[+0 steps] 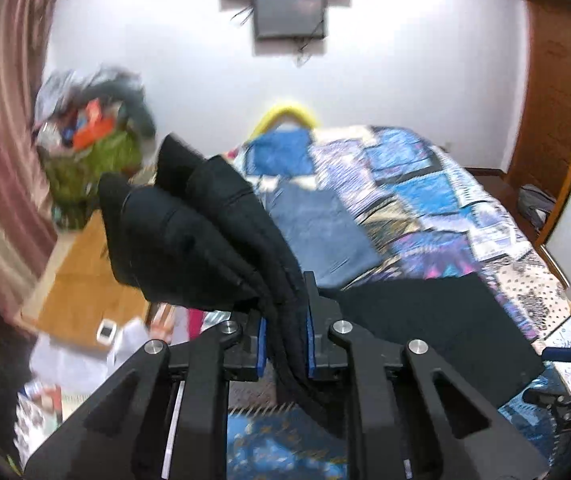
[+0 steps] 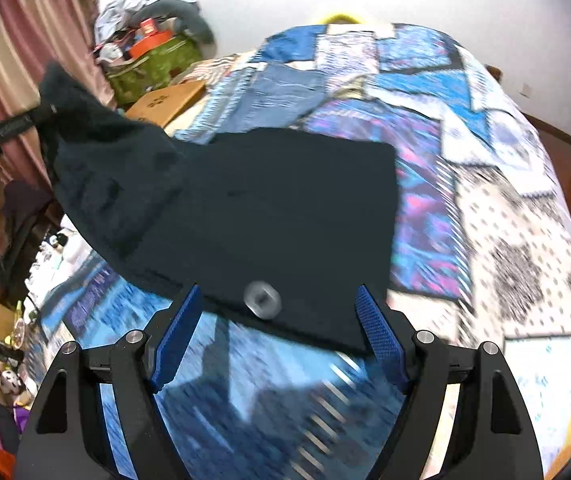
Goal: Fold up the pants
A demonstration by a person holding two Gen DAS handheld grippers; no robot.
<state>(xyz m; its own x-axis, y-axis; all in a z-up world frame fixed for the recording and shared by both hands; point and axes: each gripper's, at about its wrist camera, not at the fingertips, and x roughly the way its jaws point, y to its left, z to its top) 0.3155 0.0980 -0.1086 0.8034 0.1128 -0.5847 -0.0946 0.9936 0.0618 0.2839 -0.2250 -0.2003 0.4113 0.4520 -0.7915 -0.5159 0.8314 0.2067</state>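
In the left wrist view, the bed (image 1: pixel 465 208) under its patchwork quilt runs toward a white wall, with bare quilt to the right of the black pants (image 1: pixel 425 320) and a clutter pile (image 1: pixel 93 148) at the left. One end of the pants stands bunched in thick folds, lifted off the bed. The left gripper (image 1: pixel 287 344) has its jaws narrowed tight on that bunch.

In the right wrist view, the pants (image 2: pixel 277 208) lie mostly flat on the quilt, near edge straight, left end raised. The right gripper (image 2: pixel 277 336) has wide jaws, empty, at that near edge.
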